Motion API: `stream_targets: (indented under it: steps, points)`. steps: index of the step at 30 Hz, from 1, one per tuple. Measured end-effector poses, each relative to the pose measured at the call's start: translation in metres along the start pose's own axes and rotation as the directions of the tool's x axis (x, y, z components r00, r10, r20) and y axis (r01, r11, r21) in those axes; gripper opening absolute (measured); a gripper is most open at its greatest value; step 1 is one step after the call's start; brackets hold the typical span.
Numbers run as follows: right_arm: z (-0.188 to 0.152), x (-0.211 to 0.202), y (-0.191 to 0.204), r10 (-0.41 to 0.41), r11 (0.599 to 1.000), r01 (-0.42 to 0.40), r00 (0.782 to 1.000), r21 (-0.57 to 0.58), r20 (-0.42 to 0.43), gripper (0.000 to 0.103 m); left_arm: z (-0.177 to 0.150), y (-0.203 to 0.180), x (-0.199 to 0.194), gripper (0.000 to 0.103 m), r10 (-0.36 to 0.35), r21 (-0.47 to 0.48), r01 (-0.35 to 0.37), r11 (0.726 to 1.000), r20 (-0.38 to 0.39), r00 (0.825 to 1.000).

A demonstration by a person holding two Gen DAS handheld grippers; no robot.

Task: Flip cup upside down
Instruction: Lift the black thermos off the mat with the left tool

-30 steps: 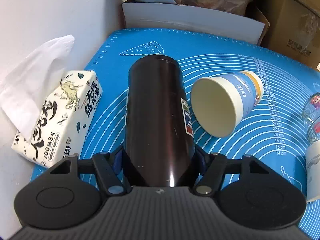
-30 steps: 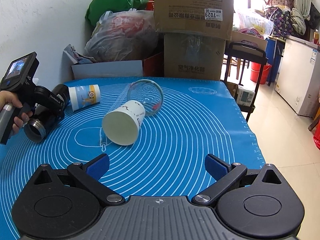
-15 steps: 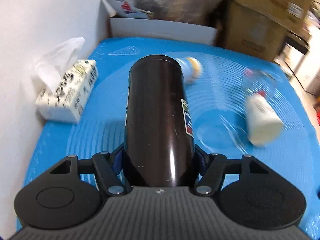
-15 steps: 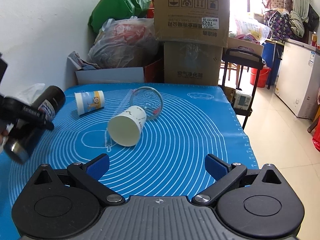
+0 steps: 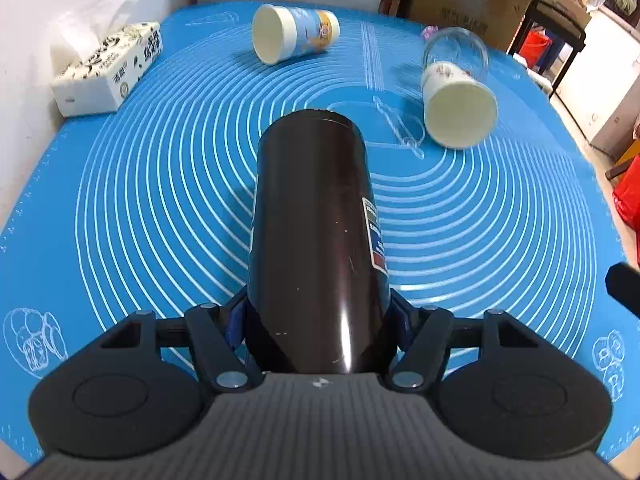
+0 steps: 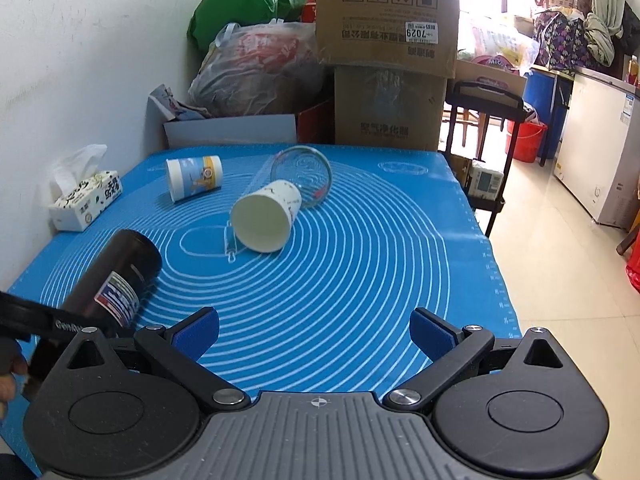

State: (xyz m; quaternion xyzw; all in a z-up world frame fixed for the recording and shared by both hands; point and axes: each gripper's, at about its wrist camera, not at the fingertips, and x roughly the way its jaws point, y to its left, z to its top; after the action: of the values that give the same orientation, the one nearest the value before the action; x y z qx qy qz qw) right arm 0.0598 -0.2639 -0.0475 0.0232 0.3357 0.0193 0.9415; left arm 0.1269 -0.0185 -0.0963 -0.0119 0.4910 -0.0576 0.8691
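- Left view: my left gripper (image 5: 318, 320) is clamped around the dark glossy cup (image 5: 316, 232). Its long axis points away from me, tilted over the blue mat (image 5: 120, 208).
- Right view: my right gripper (image 6: 314, 330) is open and empty; the cup (image 6: 116, 276) is to its left, near.

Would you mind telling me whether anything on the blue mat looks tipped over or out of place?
Three cups lie on their sides: the blue-printed paper cup at the back, the white paper cup mid-mat, and the glass cup touching it behind. No spill shows. The left claw holds the dark tumbler tilted.
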Motion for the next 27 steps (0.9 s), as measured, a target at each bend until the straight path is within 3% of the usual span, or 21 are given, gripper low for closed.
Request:
stream_targets:
  steps: [14,17,27]
  points:
    - [-0.004,0.006,0.006,0.003,1.0,-0.003,1.0,0.0,-0.031,0.103,0.001,0.003,-0.002,0.069,-0.015,0.002,0.015,1.0,0.002,1.0]
    - [-0.003,0.006,0.006,0.002,1.0,-0.002,0.999,0.0,-0.033,0.103,0.004,0.005,-0.01,0.088,-0.005,-0.012,0.005,1.0,0.04,0.999]
    - [0.002,0.002,0.012,0.012,1.0,-0.012,0.999,-0.013,-0.039,0.103,0.013,0.012,-0.046,0.09,0.02,0.014,-0.022,1.0,0.123,0.992]
